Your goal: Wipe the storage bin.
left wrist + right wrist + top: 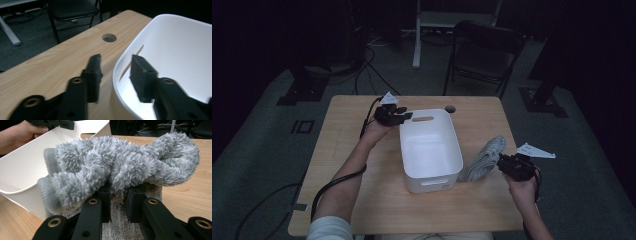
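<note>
We see the right gripper (507, 163) clamped narrow on a grey fluffy sock bundle (484, 158), which lies on the wooden worktop (362, 150) just to the right of the white plastic bin (430, 150), touching or nearly touching its side wall. In the right gripper view, the fuzzy bundle (120, 167) bulges above and around the 2 black jaws, with fabric pinched between them and the bin (22, 175) just behind on the left. The left gripper (404, 116) sits at the bin's far left corner. In the left gripper view, its jaws stand partly open, straddling the bin's rim (117, 72): 1 jaw outside over the worktop, 1 inside, neither pressing the wall.
</note>
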A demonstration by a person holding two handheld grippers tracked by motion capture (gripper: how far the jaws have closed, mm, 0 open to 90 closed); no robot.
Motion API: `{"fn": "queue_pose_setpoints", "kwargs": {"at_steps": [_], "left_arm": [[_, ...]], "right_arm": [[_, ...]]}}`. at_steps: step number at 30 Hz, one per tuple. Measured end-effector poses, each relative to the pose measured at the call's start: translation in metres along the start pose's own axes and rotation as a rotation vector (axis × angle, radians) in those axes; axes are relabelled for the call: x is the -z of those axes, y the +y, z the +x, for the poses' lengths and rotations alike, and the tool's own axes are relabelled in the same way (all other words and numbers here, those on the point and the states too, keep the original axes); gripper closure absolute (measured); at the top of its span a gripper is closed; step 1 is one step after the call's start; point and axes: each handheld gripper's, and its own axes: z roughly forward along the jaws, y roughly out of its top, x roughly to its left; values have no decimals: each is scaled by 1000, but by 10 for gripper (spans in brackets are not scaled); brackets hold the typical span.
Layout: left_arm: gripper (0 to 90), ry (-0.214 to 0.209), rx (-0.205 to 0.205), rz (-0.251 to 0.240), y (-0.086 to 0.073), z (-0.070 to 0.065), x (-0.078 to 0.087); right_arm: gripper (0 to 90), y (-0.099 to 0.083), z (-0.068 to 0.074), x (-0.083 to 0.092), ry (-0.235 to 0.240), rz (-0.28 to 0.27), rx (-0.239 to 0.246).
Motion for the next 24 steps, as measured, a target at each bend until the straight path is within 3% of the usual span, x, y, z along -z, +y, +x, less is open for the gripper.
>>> {"fn": "queue_pose_setpoints", "kwargs": {"at_steps": [1, 4, 5, 6, 7, 9, 14, 20, 24], "left_arm": [[549, 0, 0, 0, 0, 0, 0], [545, -28, 6, 16, 5, 2, -8], [598, -28, 6, 16, 5, 2, -8], [598, -63, 16, 10, 5, 3, -9], [648, -71, 13, 7, 5, 3, -10], [726, -53, 1, 9, 6, 3, -11], [763, -26, -25, 24, 7, -1, -10], [845, -51, -24, 30, -1, -5, 1], [842, -48, 13, 14, -6, -5, 7]], "right_arm": [[774, 0, 0, 0, 0, 0, 0], [774, 0, 0, 1, -2, 0, -2], [774, 0, 0, 1, -2, 0, -2], [774, -1, -1, 2, -2, -1, -3], [774, -1, -2, 2, -3, -2, -6], [774, -1, -3, 3, -5, -4, -8], [774, -1, -5, 5, -12, -9, -11], [775, 2, -6, 10, -17, -23, -9], [775, 4, -6, 13, -23, -34, -8]]}}
